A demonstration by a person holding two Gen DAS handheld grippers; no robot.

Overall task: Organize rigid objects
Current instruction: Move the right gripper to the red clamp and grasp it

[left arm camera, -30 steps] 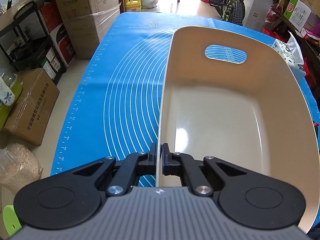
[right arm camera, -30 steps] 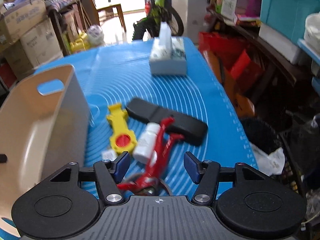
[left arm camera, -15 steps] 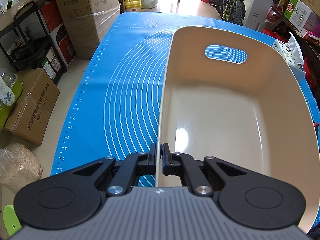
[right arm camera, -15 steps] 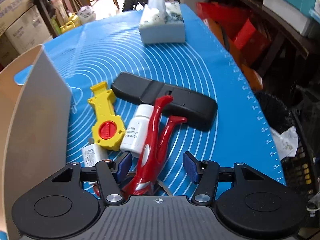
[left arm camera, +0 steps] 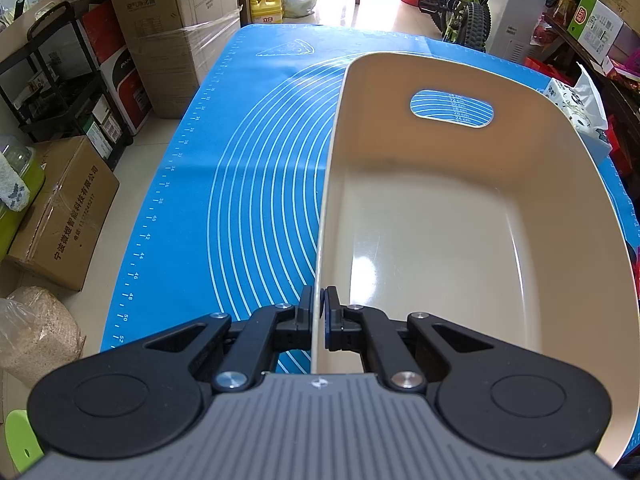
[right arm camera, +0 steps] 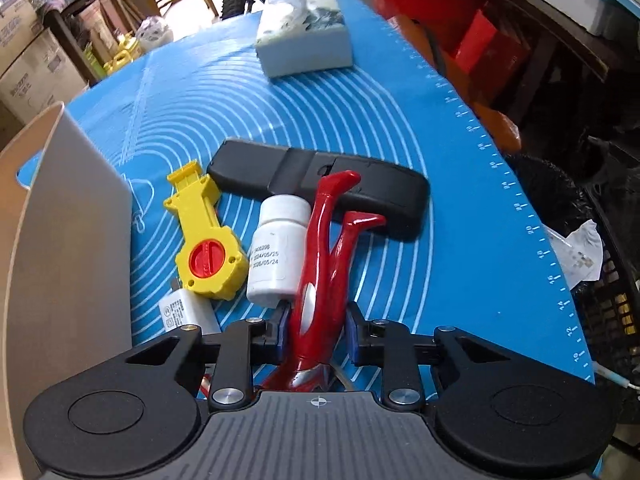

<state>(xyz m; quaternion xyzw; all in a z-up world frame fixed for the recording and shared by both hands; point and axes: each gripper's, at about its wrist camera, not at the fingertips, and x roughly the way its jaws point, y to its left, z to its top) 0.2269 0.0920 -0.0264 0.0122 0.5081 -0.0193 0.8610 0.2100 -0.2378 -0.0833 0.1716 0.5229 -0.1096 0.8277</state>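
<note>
My left gripper [left arm camera: 319,318] is shut on the left rim of a beige plastic bin [left arm camera: 432,240], which is empty and stands on the blue mat. My right gripper [right arm camera: 316,330] is shut on the torso of a red toy figure [right arm camera: 322,264] whose legs point away from me. Beside it on the mat lie a white pill bottle [right arm camera: 276,252], a yellow toy with a red knob [right arm camera: 206,240], a white charger plug [right arm camera: 188,314] and a long black case [right arm camera: 320,182]. The bin wall [right arm camera: 72,260] stands to the left of them.
A tissue box [right arm camera: 304,36] stands at the far end of the blue mat [left arm camera: 240,168]. The mat's right edge drops to a black basket [right arm camera: 600,264] and red crates. Cardboard boxes [left arm camera: 60,216] and a rack stand on the floor to the left.
My right gripper has moved down and forward over the red toy figure, and its fingers have closed on the toy's body. The left gripper and the bin have not moved.
</note>
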